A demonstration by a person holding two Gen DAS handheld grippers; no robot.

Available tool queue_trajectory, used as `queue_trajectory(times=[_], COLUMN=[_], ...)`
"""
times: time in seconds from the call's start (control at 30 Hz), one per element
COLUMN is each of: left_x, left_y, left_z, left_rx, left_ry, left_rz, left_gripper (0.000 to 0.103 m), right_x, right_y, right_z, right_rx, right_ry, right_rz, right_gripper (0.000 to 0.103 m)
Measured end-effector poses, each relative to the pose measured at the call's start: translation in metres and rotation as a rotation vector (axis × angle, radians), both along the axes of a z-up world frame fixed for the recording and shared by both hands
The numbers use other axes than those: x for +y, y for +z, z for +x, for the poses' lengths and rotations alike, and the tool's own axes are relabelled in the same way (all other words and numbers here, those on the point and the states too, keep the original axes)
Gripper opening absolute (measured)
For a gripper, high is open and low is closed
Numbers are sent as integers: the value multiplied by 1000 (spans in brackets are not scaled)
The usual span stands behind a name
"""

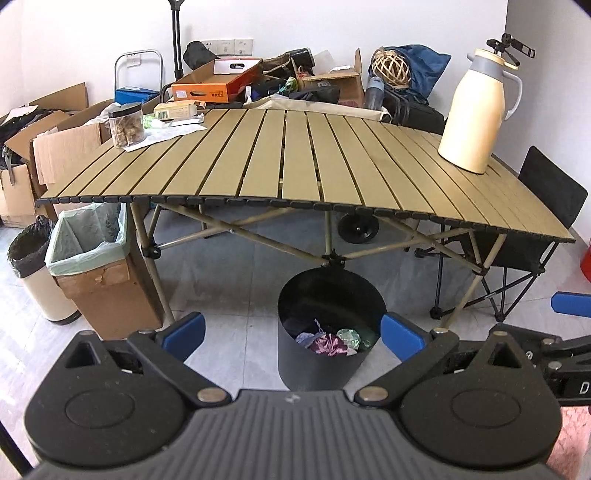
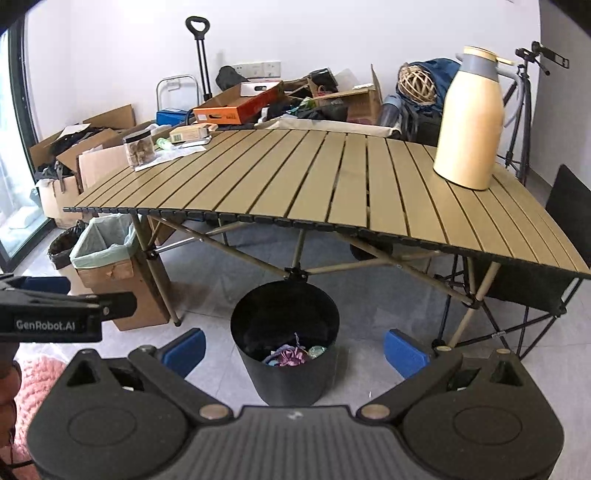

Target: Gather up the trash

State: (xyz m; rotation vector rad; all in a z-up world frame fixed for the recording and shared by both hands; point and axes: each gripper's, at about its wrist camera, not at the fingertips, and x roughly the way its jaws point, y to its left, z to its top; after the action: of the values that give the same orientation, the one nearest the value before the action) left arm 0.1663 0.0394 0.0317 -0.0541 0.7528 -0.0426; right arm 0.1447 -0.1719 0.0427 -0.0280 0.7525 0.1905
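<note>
White "GenRobot.AI" on left hand-held gripper (image 2: 55, 314)

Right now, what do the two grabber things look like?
Each is black plastic with a ribbed grey top, two round hinge housings and brass-coloured pivot pins. The left gripper and right gripper both have blue finger pads. White "GenRobot.AI" lettering marks the left one's side. A fuzzy pink sleeve shows.

A slatted folding table (image 1: 295, 162) is set on a grey tiled floor (image 1: 229, 291) before a white wall (image 1: 295, 22). A black folding chair (image 1: 546, 206) is placed at its right end. Daylight is admitted through a window (image 2: 11, 166) at the left.
</note>
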Motion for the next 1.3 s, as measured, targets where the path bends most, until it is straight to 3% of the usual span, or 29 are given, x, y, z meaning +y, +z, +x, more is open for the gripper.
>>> queue_trajectory(times=[1.3], left_x=[-3], left_y=[-1], left_z=[-7], left_rx=[11], left_ry=[-14], left_rz=[13], left_gripper=[103], right_x=[-4], right_y=[-10], right_z=[-7], right_rx=[32], right_ry=[-21], right_rz=[15], right_gripper=[103])
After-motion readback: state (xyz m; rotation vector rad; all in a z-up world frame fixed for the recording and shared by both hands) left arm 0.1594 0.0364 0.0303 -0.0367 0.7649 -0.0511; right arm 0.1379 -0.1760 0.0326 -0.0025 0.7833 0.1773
